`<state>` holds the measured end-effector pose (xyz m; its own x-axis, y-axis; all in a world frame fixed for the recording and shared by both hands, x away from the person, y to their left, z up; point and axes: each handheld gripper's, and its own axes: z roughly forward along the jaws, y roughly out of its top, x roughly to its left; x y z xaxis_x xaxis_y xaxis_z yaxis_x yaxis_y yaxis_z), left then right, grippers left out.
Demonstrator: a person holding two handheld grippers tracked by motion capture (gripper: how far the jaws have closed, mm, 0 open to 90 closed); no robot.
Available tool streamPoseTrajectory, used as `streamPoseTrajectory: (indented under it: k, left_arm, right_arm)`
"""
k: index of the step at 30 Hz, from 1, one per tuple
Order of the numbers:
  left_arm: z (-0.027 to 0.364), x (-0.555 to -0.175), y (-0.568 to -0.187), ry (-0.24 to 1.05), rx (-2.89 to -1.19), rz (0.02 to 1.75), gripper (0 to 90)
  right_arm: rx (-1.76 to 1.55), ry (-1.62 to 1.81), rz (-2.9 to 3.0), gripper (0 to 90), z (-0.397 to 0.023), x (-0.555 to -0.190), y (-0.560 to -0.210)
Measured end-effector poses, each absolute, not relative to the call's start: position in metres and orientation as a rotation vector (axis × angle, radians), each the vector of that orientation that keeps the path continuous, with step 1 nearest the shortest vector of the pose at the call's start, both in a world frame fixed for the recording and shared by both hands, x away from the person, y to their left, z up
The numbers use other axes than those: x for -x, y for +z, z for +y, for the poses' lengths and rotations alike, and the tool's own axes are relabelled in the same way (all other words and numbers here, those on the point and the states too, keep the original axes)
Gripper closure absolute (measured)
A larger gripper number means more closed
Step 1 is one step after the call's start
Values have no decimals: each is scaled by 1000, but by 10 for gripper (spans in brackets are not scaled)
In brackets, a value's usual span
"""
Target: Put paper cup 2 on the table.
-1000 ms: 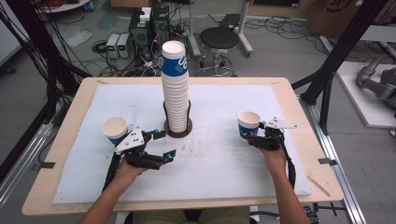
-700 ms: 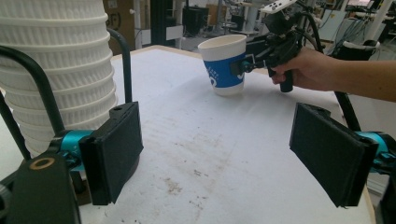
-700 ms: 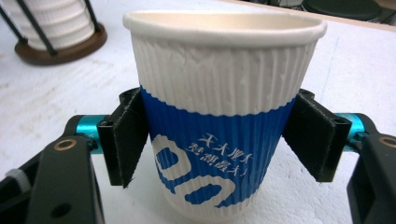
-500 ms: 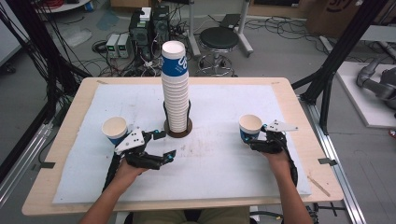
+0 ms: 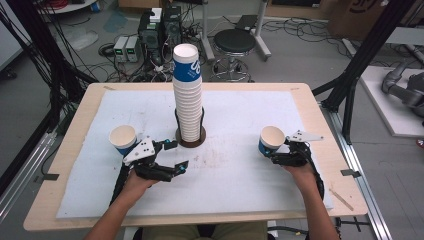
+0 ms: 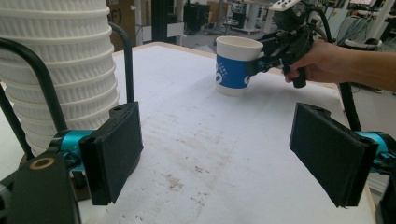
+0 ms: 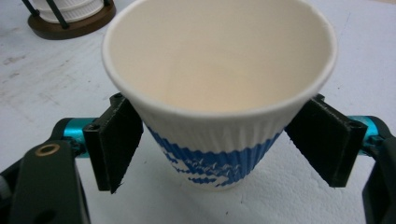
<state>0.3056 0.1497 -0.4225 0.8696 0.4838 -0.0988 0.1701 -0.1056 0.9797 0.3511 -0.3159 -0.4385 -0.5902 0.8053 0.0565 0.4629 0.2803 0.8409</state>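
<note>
A blue-and-white ribbed paper cup (image 7: 219, 121) stands near the worktop's right edge, between the right gripper (image 7: 219, 154)'s open jaws, not yet clamped. Another paper cup (image 5: 122, 140) stands near the left edge; the left gripper (image 6: 224, 158) gapes empty. The high view adds the tall cup stack (image 5: 188, 95) mid-worktop.

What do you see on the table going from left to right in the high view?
Left cup → left claw → tall cup stack → right cup → right claw, whose arms sit on either side of that cup.
</note>
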Motion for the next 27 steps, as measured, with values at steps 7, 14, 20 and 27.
streamPoseTrajectory:
  k: [7,14,20,27]
  left_arm:
    - [152,-306,-421,283,-1656,526,170]
    - [158,-307,-418,293,-1629,543,170]
    - [163,-306,-416,305,-1614,562,170]
    - [171,-302,-415,324,-1597,588,171]
  right_arm:
    - [-1150,1213,2210,198,-327,-331,-433]
    - [-1072,1309,2170,198,-337,-302,-415]
    - [-962,1386,2132,199,-333,-284,-398]
    - [-887,1423,2096,199,-326,-276,-388]
